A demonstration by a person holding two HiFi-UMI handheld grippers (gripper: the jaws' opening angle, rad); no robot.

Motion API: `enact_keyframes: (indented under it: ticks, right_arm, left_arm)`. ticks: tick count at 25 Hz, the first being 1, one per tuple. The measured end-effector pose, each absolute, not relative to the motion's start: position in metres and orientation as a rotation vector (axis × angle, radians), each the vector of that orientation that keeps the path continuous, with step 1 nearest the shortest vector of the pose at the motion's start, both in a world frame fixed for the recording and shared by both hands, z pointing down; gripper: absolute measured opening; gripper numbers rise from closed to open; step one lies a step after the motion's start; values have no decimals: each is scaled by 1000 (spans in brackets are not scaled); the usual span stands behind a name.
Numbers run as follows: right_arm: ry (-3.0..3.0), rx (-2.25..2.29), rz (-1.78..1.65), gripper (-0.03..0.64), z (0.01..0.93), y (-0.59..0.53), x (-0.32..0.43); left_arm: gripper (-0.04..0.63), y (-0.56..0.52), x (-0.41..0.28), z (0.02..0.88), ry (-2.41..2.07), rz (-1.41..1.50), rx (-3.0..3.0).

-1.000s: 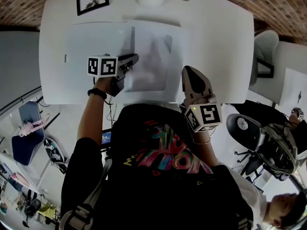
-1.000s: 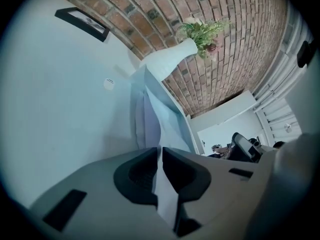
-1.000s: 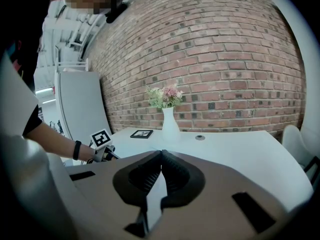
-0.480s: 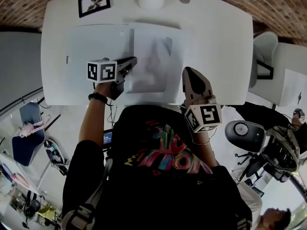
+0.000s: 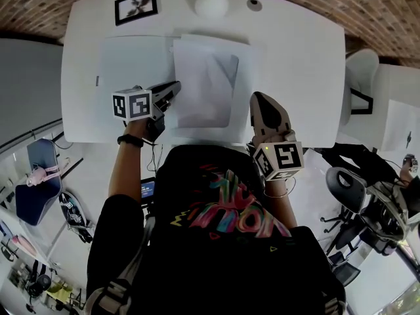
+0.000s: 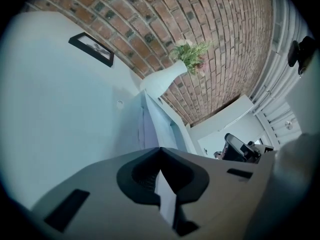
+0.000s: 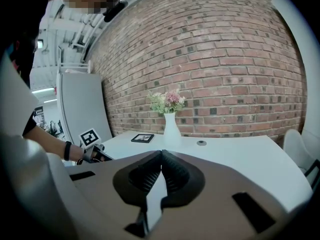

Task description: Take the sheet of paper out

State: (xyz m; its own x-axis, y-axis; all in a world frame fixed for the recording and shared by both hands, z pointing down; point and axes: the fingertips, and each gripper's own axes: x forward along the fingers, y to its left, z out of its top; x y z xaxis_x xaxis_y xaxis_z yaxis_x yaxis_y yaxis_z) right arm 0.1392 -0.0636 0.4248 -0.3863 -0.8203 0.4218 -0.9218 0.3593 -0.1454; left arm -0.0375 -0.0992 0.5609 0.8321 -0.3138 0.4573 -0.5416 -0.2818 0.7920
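A wide white table (image 5: 302,64) carries a white bulb-shaped vase with green sprigs (image 5: 211,4) at its far edge. The thin white sheet of paper (image 5: 197,71) lies flat directly in front of the vase, toward the person, slightly skewed. A greyish translucent panel shows over its middle, though I cannot tell whether that is a sleeve. A pale flat folder cover (image 5: 131,64) lies touching the sheet's left side, in front and to the left of the vase.

The left gripper (image 5: 172,90) reaches in from the near left of the vase, and its tip sits on the sheet's left edge. In the left gripper view its jaws are pressed together. The raised edge of the sheet runs straight into their tip, so they appear to pinch the paper.

The right gripper (image 5: 262,100) hangs in front and to the right of the vase, over the table's near edge, just beside the sheet's right side and apart from it. Its ribbed jaws are closed against each other with nothing between them.

A small black-framed picture (image 5: 136,6) lies to the left of the vase. A small round grey disc (image 5: 254,4) sits close on the vase's right.
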Motion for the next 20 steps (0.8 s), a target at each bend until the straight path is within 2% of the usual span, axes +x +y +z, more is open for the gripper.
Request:
enact_keyframes:
  ticks: [13, 20]
  right_arm:
    - [-2448, 1439, 415, 18, 409, -71, 103]
    - [-2495, 1385, 384, 18, 397, -61, 60]
  left_arm:
    - [22, -77, -123, 528, -850, 116, 1887]
    - [22, -46, -177, 490, -947, -14, 1906]
